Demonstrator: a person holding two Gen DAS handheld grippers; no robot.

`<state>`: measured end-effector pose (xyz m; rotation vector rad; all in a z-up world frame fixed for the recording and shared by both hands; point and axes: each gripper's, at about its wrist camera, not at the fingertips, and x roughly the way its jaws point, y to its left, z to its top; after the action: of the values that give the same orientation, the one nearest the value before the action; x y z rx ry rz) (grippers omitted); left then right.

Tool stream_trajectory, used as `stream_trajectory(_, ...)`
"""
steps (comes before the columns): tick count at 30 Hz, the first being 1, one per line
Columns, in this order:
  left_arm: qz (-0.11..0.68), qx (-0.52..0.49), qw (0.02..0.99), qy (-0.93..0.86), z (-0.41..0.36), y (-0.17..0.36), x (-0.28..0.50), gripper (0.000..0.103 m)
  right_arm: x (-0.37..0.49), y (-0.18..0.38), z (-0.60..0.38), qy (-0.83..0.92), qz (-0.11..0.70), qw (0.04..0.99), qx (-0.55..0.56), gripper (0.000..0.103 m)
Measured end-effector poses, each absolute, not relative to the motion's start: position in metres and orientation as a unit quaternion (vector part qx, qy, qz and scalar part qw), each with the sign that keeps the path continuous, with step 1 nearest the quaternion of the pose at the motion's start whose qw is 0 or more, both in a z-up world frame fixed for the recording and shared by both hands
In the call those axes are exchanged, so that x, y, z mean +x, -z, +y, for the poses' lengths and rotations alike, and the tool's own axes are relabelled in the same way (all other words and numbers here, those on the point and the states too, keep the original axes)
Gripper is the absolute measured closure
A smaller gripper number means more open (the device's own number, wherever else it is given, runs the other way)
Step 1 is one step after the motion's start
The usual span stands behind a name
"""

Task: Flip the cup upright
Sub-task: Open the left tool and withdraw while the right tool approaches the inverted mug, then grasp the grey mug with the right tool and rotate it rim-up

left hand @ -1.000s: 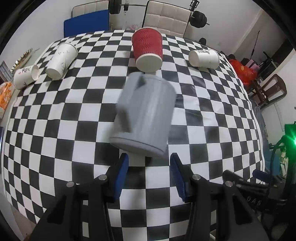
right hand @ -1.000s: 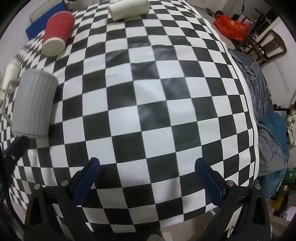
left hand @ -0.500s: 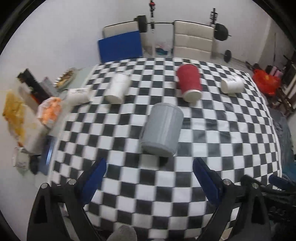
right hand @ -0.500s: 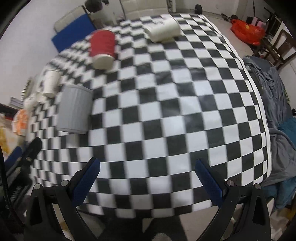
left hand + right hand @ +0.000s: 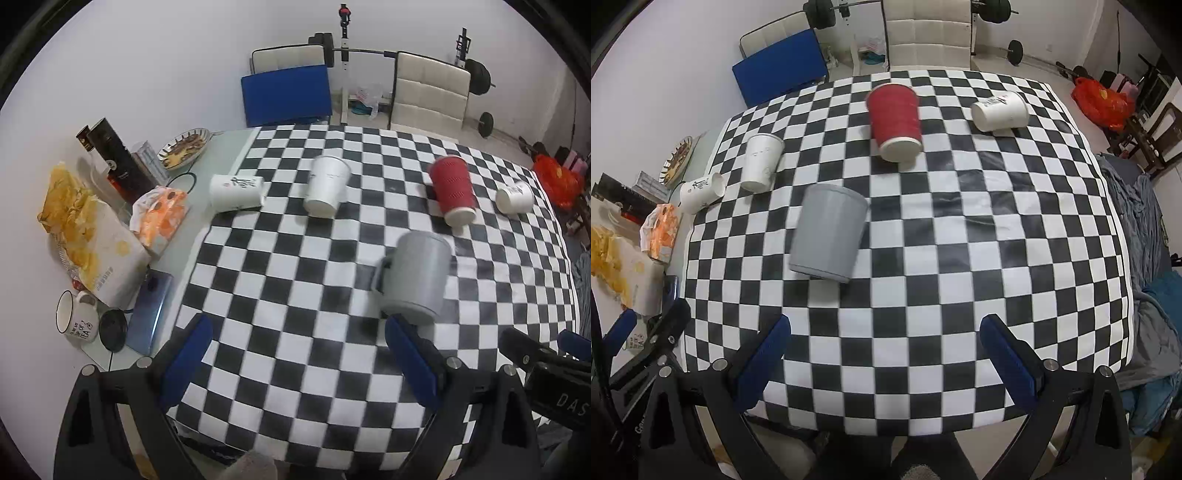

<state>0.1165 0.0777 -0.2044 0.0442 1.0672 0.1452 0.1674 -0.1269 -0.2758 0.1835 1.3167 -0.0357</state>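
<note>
Grey mug [image 5: 413,275] on side (blurred); L tongs [image 5: 297,354], R tongs [image 5: 886,354] both wide, empty.

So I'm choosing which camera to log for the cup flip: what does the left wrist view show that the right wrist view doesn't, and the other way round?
Only the left wrist view shows the grey mug's handle, the enamel mug and the phone beside the cloth. Only the right wrist view shows the grey bedding along the table's right side. Both show the grey mug on its side, the red cup, three white paper cups lying down, the checkered cloth, and an open, empty hand-held gripper: left, right.
</note>
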Motion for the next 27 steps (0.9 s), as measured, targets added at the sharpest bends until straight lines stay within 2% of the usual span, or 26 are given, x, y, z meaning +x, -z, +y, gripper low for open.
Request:
stream_trajectory(10, 0.533, 0.02, 0.843, -0.063, 0.115, 0.23, 0.147, 0.007, 0.193, 0.298, -0.105, 0.04, 0.634, 0.767, 0.096, 0.0)
stream_trajectory(19, 0.59, 0.036, 0.806, -0.029, 0.111, 0.299, 0.19, 0.007, 0.242, 0.364, -0.11, 0.024, 0.685, 0.718, 0.119, 0.0)
stream_trajectory(27, 0.623, 0.03, 0.78, -0.046, 0.114, 0.346, 0.214, 0.007, 0.295, 0.416, -0.124, -0.039, 0.715, 0.671, 0.191, 0.0)
